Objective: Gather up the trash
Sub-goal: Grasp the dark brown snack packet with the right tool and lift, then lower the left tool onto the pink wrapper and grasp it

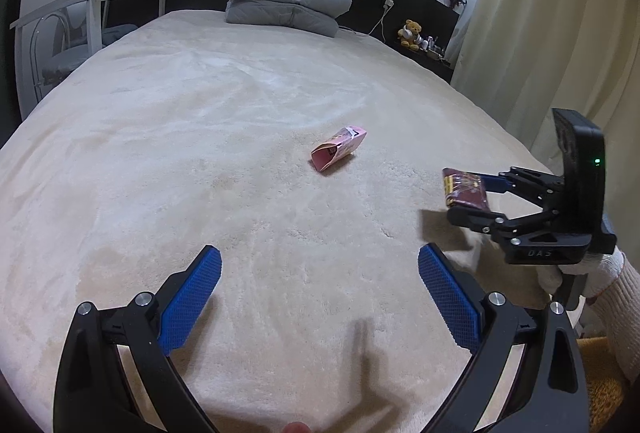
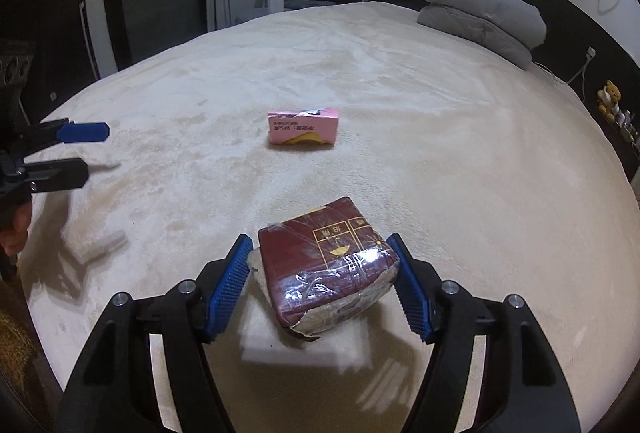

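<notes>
1. A dark red wrapped packet (image 2: 326, 263) is being held clamped between the blue pads of the right gripper (image 2: 322, 285), lifted clear of the cream bedspread (image 2: 440, 153).
2. A pink carton (image 1: 338, 148) is being left lying mid-bed, well apart.
3. The left gripper (image 1: 320, 303) is being held above the bedspread, its fingers wide apart with nothing between them.

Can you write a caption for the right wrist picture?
Right gripper holds a dark red packet above the bed, pink box beyond.
</notes>
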`<action>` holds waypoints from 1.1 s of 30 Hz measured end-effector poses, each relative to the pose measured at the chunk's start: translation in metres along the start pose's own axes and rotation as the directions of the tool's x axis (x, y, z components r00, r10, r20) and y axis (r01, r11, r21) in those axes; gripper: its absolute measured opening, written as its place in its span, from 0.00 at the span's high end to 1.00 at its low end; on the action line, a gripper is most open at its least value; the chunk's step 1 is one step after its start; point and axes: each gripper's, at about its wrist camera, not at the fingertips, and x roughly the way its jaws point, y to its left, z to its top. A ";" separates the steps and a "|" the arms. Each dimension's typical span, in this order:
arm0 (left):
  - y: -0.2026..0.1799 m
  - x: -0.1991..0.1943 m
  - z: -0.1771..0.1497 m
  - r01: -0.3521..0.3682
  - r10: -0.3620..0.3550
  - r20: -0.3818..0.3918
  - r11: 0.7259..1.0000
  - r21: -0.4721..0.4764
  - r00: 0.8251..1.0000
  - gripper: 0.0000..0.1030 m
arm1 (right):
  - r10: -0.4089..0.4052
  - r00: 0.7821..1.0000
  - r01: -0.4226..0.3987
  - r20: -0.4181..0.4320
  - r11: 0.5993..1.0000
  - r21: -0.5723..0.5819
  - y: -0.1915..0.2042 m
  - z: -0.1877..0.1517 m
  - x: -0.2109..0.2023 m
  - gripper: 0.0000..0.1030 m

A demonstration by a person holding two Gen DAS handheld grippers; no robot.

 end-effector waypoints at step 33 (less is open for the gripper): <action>-0.022 0.133 0.077 -0.109 0.109 0.000 0.994 -0.011 0.994 0.07 | -0.058 0.998 0.052 0.029 0.982 0.183 -0.034 -0.048 -0.084 0.34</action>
